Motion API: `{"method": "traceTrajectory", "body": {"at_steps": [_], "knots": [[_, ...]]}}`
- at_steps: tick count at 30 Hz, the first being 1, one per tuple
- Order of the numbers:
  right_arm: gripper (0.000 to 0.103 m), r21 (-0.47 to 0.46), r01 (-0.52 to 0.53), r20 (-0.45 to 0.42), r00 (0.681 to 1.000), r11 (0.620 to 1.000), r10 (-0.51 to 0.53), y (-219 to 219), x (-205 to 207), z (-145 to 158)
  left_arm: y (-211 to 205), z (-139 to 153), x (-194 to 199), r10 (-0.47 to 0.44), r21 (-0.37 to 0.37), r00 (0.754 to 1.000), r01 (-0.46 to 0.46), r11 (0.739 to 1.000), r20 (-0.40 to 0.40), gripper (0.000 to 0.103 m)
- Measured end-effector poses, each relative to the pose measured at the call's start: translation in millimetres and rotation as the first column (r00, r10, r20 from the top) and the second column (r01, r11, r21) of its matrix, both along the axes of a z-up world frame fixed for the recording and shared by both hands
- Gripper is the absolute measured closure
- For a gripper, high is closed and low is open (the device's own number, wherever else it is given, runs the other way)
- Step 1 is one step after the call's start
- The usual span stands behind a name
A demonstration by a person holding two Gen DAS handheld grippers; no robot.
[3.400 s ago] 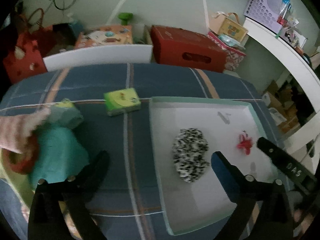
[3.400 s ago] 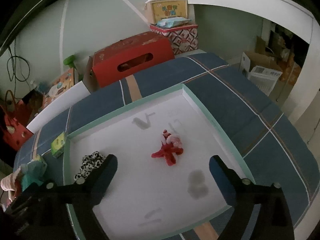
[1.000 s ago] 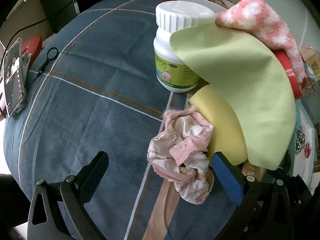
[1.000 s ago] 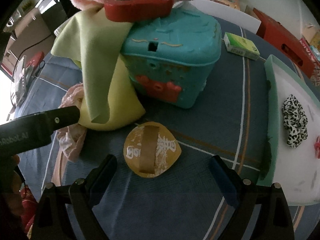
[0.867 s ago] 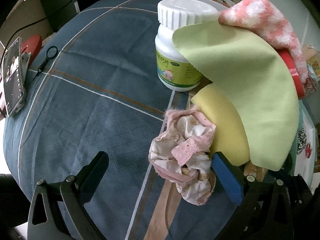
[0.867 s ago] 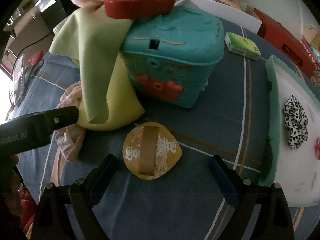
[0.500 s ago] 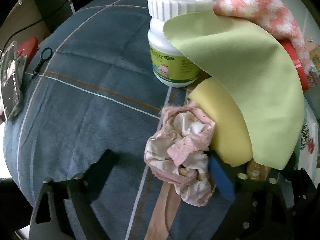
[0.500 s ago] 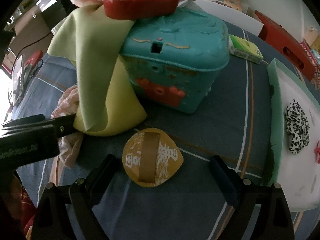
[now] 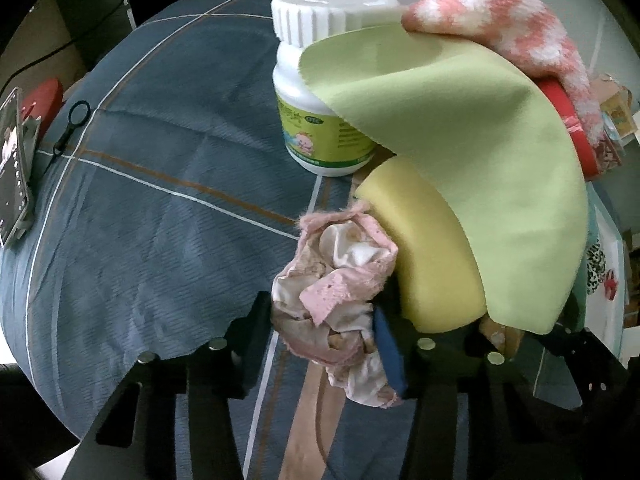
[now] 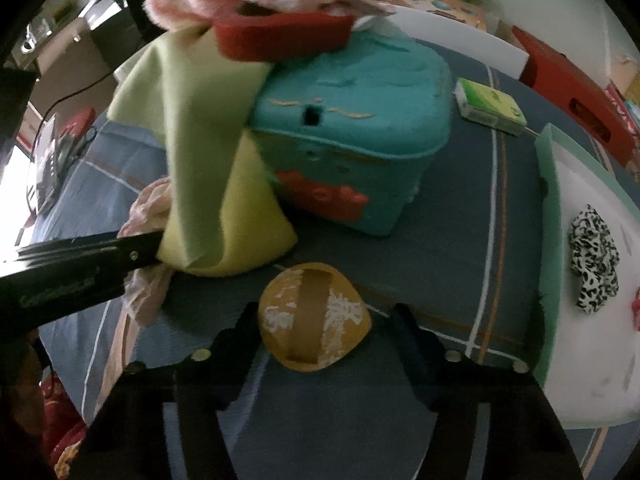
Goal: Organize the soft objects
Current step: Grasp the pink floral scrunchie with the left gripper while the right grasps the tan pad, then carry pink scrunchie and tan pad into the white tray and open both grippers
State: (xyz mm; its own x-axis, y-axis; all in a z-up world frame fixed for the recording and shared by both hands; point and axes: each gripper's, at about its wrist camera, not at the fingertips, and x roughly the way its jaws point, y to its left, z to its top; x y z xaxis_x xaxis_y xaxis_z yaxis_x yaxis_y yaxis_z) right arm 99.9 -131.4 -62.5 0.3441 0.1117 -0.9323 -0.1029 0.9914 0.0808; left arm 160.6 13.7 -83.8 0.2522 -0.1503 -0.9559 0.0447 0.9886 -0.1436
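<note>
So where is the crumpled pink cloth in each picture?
Left wrist view: the pink cloth is low in the middle, between the closing left claw's fingers, beside the yellow sponge.
Right wrist view: the cloth peeks out at the left edge, partly hidden behind the left claw's black finger.
Shared landmark: the green cloth draped over the sponge.

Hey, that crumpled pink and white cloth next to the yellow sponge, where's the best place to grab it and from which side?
Grip the bunched middle of the crumpled pink cloth, from above. It lies in a loose heap on the blue bedspread, touching the yellow sponge, so a side approach would likely hit the sponge. The left gripper is already closing across it, one finger on each side.
</note>
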Motion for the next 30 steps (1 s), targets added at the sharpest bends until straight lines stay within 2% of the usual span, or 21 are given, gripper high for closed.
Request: {"method": "traceTrajectory", "body": {"at_steps": [4, 13, 23, 30], "knots": [[0.048, 0.027, 0.0, -0.002, 1.0, 1.0, 0.0, 1.1, 0.4, 1.6, -3.6, 5.0, -3.1, -0.009, -0.007, 1.0, 0.009, 1.0, 0.004, 0.063], [0.048, 0.032, 0.002, -0.001, 1.0, 0.999, -0.002, 2.1, -2.9, 2.6, -7.3, 14.7, -7.7, -0.017, -0.018, 1.0, 0.017, 1.0, 0.01, 0.07], [0.048, 0.057, 0.0, 0.017, 1.0, 0.998, -0.001, -9.6, -14.8, 23.6, 3.4, 25.4, -9.1, -0.003, -0.042, 0.999, 0.004, 0.999, 0.034, 0.08], [0.048, 0.066, 0.018, 0.04, 0.999, 0.998, -0.021, -17.7, -20.8, 32.4, 16.9, 40.0, -12.7, 0.037, -0.063, 0.996, -0.033, 0.997, 0.077, 0.082]]}}
